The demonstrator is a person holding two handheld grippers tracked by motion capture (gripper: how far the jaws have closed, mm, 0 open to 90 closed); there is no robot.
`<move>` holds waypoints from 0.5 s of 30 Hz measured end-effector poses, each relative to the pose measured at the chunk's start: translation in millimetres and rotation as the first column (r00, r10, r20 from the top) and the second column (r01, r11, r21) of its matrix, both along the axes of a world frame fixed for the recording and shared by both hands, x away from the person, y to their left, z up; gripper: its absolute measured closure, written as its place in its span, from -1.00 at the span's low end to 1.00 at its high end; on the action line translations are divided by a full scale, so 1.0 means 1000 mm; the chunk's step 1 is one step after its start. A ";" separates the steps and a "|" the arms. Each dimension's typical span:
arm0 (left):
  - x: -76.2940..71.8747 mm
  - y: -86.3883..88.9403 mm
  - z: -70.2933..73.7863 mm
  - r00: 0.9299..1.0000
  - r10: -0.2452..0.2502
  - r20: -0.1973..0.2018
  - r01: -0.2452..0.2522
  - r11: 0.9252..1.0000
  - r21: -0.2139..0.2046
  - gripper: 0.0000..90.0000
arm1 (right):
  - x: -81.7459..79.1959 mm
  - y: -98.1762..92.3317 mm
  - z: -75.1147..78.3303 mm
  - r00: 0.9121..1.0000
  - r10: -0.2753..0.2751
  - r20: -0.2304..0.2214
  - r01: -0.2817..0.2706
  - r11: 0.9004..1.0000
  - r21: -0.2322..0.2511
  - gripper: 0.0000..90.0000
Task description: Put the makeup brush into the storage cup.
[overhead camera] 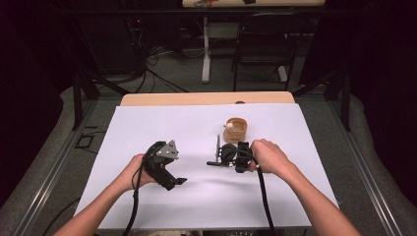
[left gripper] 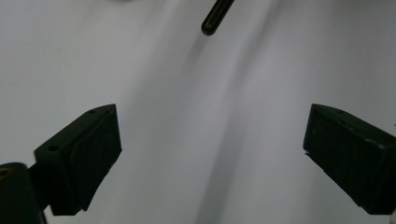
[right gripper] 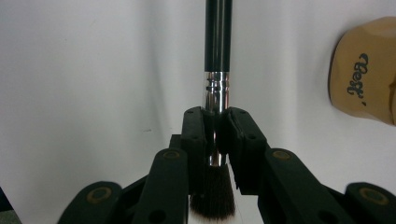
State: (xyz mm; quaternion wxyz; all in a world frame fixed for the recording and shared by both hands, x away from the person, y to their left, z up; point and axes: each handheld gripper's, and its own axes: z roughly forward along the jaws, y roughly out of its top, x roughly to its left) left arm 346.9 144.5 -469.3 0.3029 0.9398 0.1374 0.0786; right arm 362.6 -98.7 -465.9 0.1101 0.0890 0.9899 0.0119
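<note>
Brush [right gripper: 218,60] ferrule clamped tight in right claw [right gripper: 215,121]; left claw [left gripper: 210,154] wide apart, empty.

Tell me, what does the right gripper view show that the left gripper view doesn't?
The right gripper view alone shows the right hand-held gripper shut on a brush: jaws clamp its silver ferrule, dark bristles lie toward the camera, the black handle runs away from it. At its right edge is a tan container with dark lettering.

The left gripper view alone shows the left hand-held gripper, jaws wide apart, nothing between them.

Both show the white table cover and the brush; the left gripper view catches just the tip of its black handle.
</note>
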 end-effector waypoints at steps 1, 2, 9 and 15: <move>0.001 -0.002 0.000 1.000 -0.005 0.000 0.005 1.000 0.003 -0.81 | 0.000 0.001 0.000 1.000 0.009 0.001 -0.009 1.000 0.001 0.72; 0.002 -0.004 0.000 1.000 -0.012 -0.002 0.012 1.000 0.006 -0.79 | 0.000 0.002 0.000 1.000 0.010 0.002 -0.010 1.000 -0.001 0.72; 0.010 -0.017 -0.001 0.999 -0.037 -0.008 0.037 0.999 0.032 -0.66 | -0.002 0.008 0.002 0.999 0.046 0.008 -0.046 0.999 0.005 0.72; 0.015 -0.030 -0.008 0.998 -0.060 -0.025 0.061 0.997 0.052 -0.60 | -0.005 0.011 0.003 0.998 0.066 0.007 -0.066 0.998 0.010 0.72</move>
